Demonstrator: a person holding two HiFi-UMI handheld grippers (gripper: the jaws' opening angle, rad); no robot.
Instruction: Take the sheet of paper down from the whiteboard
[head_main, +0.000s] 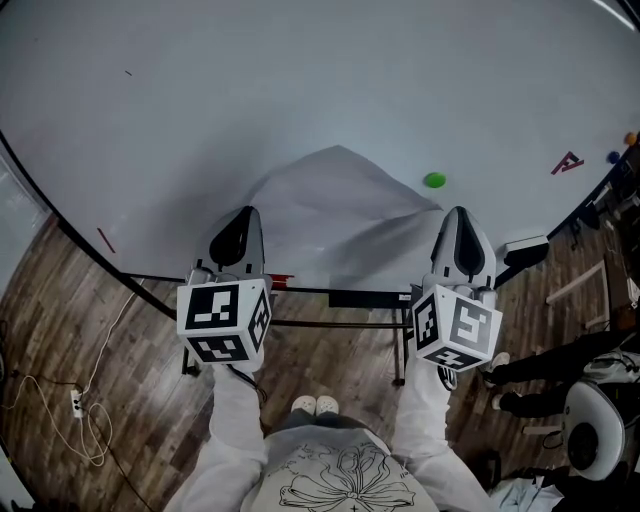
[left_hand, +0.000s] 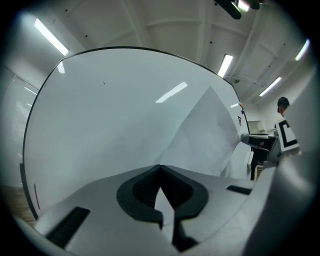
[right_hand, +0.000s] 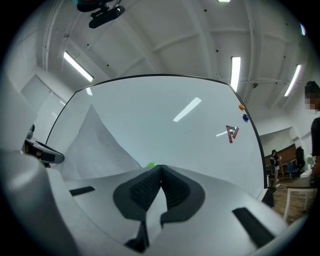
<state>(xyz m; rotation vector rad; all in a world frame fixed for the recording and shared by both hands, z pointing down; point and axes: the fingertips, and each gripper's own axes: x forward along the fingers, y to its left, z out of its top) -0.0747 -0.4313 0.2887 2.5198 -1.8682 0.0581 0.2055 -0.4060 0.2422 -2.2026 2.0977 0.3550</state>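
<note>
Two handheld grippers, one sheet, one board.

Left gripper (left_hand: 160, 169): jaws pressed together on the lower left part of the sheet of paper (head_main: 335, 205); a white sliver of the sheet shows between the pads.

Right gripper (right_hand: 160, 169): jaws likewise closed, pinching the sheet's lower right part.

Sheet of paper: white, creased, at the middle of the whiteboard's (head_main: 300, 80) bottom edge. It spans the gap between both grippers, bulges off the board and rises to a single peak higher up.

Green magnet (head_main: 434, 180): round, on the board just beside the sheet's right edge, above the right gripper.

Red letter-shaped magnet (head_main: 567, 162): near the board's right edge, well apart from the sheet.

Blue magnet (head_main: 613, 157) and orange magnet (head_main: 630, 138): at the right edge, the orange one above the blue.

Wooden floor (head_main: 60, 300): below the board, carrying a loose white cable (head_main: 40, 385).
</note>
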